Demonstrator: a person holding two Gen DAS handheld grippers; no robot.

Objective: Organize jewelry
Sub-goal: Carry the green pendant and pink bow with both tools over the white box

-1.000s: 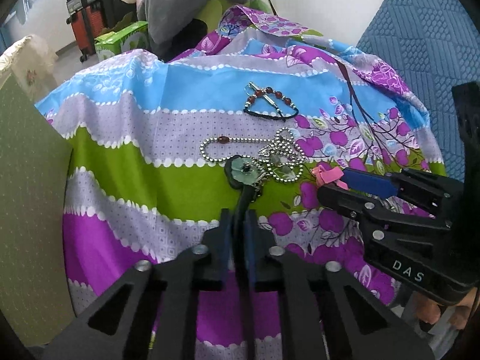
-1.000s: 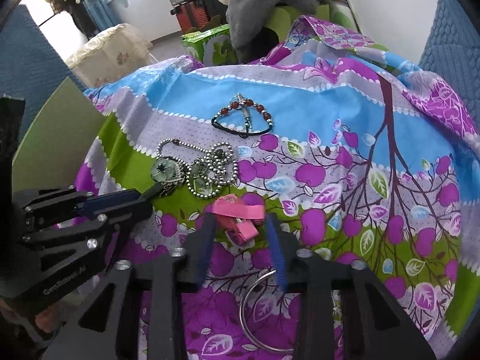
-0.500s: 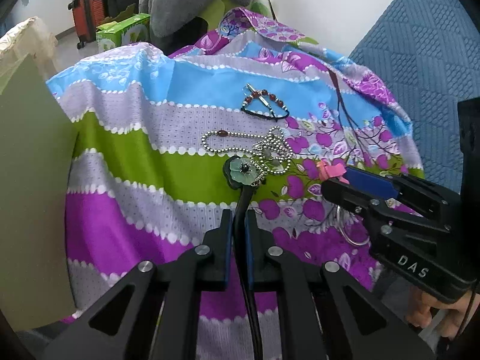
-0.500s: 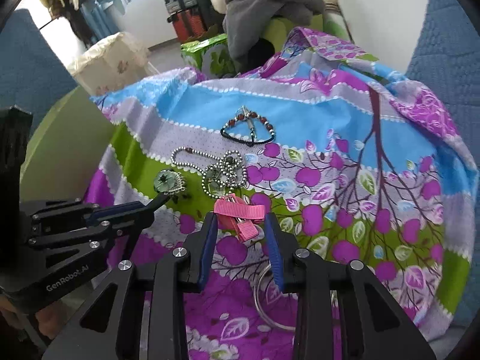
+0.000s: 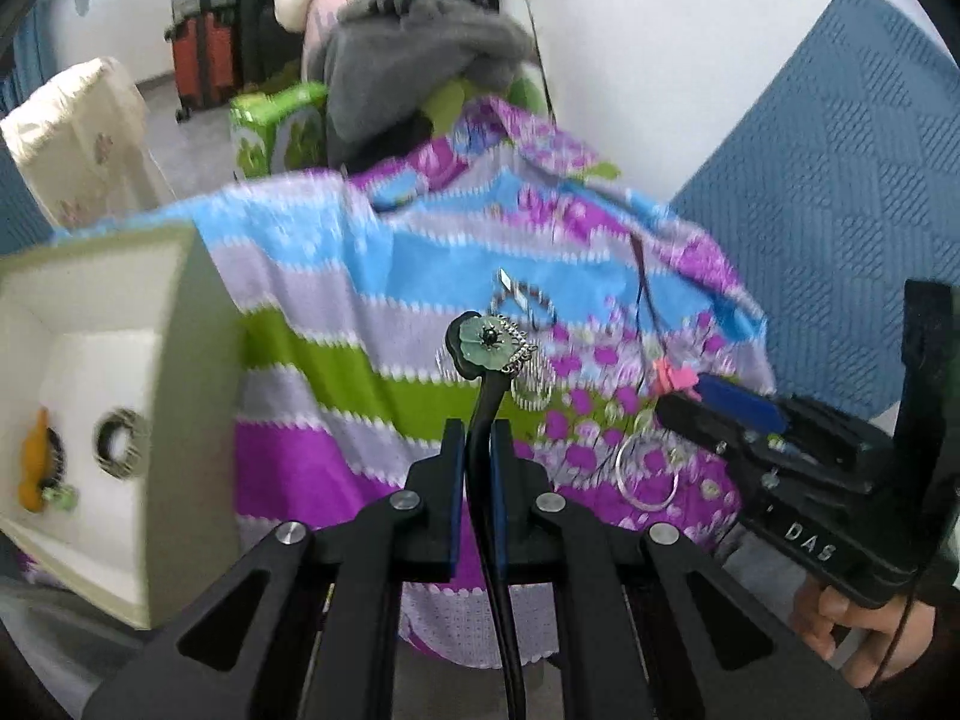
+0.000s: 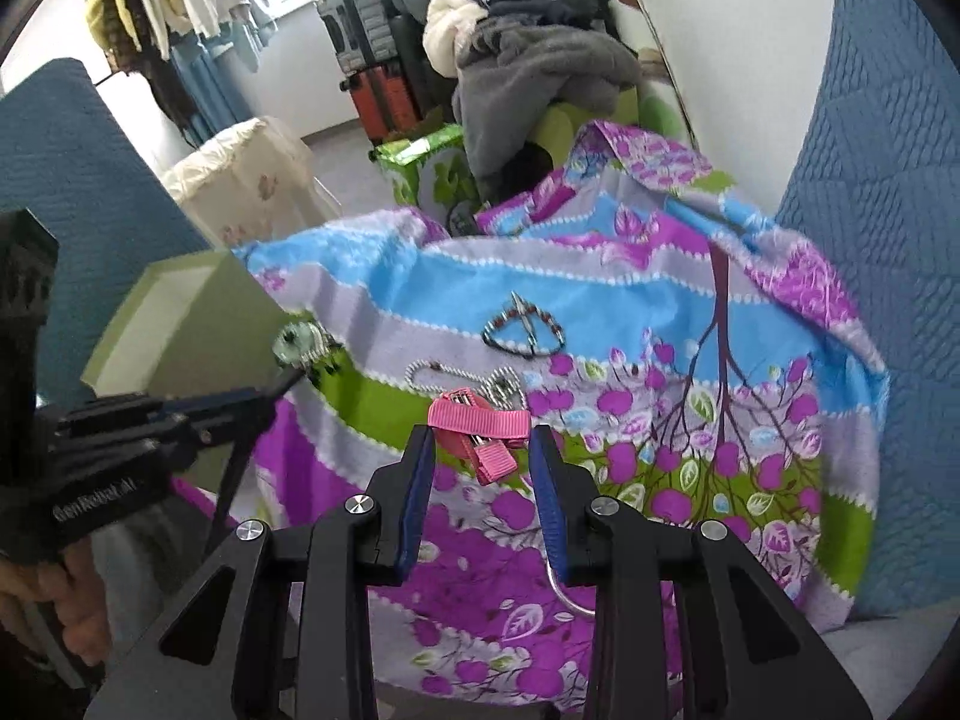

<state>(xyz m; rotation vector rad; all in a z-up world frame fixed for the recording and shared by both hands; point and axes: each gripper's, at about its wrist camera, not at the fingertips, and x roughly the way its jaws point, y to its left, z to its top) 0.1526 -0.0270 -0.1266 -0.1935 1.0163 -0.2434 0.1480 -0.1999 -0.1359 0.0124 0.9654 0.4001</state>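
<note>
My left gripper (image 5: 478,438) is shut on the black stem of a green flower hairpin (image 5: 489,345) and holds it in the air above the striped cloth (image 5: 336,372); the hairpin also shows in the right wrist view (image 6: 300,343). My right gripper (image 6: 480,450) is shut on a pink ribbon hair clip (image 6: 480,420), lifted off the cloth. An open pale green box (image 5: 120,360) stands at the left and holds a few pieces. A silver bead chain (image 6: 468,381), a red-beaded bracelet (image 6: 525,330) and a thin silver bangle (image 5: 645,471) lie on the cloth.
Blue quilted cushions (image 5: 840,210) stand at the right and, in the right wrist view, at the left (image 6: 72,180). Behind the cloth are a pile of grey clothes (image 6: 540,78), a green carton (image 6: 420,168) and suitcases (image 5: 204,54). The cloth drops off at its near edge.
Both grippers have lifted up and back from the cloth with their pieces. The left one has raised the flower hairpin and swung left, so the open box now shows beside it.
</note>
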